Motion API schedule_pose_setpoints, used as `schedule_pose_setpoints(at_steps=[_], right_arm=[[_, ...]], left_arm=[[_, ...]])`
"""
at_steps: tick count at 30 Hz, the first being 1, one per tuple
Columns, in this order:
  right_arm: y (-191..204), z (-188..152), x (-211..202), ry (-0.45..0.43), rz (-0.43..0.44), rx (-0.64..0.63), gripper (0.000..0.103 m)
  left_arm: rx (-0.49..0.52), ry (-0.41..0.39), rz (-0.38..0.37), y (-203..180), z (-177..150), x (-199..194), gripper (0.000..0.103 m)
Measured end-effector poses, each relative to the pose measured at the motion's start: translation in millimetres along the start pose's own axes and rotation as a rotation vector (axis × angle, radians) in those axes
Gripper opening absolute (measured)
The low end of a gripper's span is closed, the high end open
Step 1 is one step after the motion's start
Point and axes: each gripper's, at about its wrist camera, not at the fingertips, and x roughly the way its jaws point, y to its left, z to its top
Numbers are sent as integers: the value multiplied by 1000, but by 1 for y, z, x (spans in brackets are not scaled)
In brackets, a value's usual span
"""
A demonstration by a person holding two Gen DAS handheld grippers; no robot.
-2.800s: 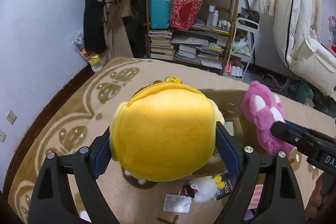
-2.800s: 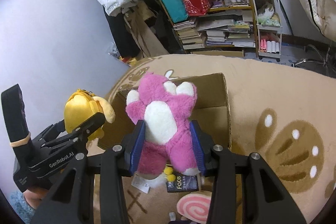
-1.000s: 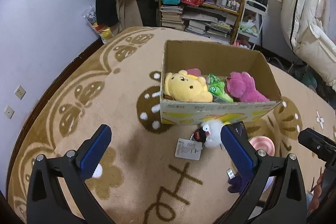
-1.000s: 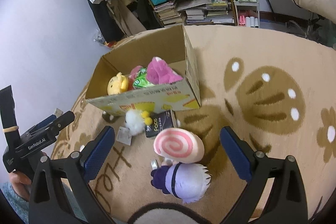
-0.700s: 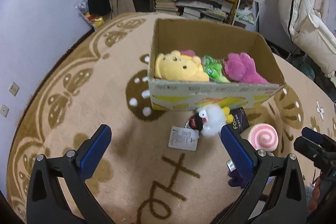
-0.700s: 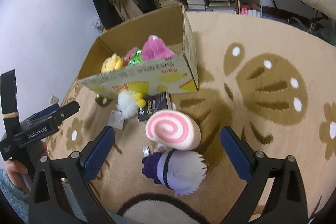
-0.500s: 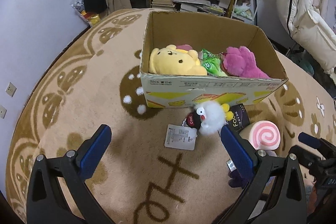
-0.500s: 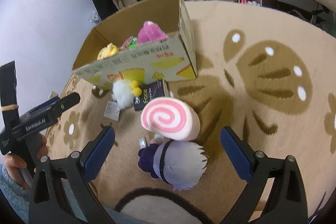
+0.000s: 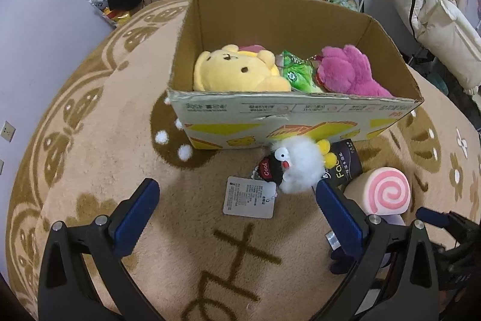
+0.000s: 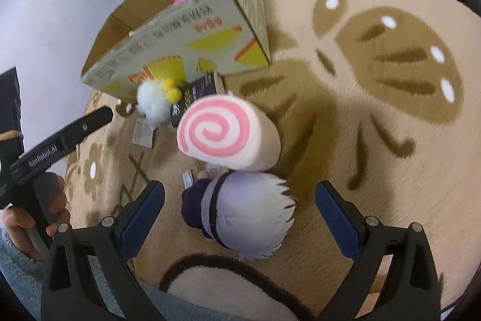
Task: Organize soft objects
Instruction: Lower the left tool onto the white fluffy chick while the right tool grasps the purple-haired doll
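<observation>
cardboard box [image 9: 288, 116] matt, printed front, torn rough rim. yellow bear plush [image 9: 237, 71] and pink plush [image 9: 345, 71] fuzzy cloth. white fluffy toy [image 9: 300, 167] long fur. swirl roll cushion [image 10: 225, 134] smooth velour. rug [image 9: 105, 140] short pile. paper tag [image 9: 249, 197] matt.

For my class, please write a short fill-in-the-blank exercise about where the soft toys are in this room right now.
1. The yellow bear plush lies inside the cardboard ____.
2. The swirl on the roll-shaped cushion is ____ and white.
3. Both the left gripper and the right gripper are ____ and hold nothing.
4. The white fluffy toy lies on the ____, against the box front.

Missing words: box; pink; open; carpet
</observation>
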Motion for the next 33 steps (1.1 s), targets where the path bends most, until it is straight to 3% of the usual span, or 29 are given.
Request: schedule_pose_setpoints(at_steps=[13,31,33], right_arm=[[-1,-5,26,65,-26,29,103],[-8,-1,27,71,-22,43,103],[-11,0,26,70,-24,48,99]], left_arm=[[-51,34,-55,-4,5,25,103],[-58,14,-101,-14,9,43,100],[-62,24,-107,-15,9,47,100]])
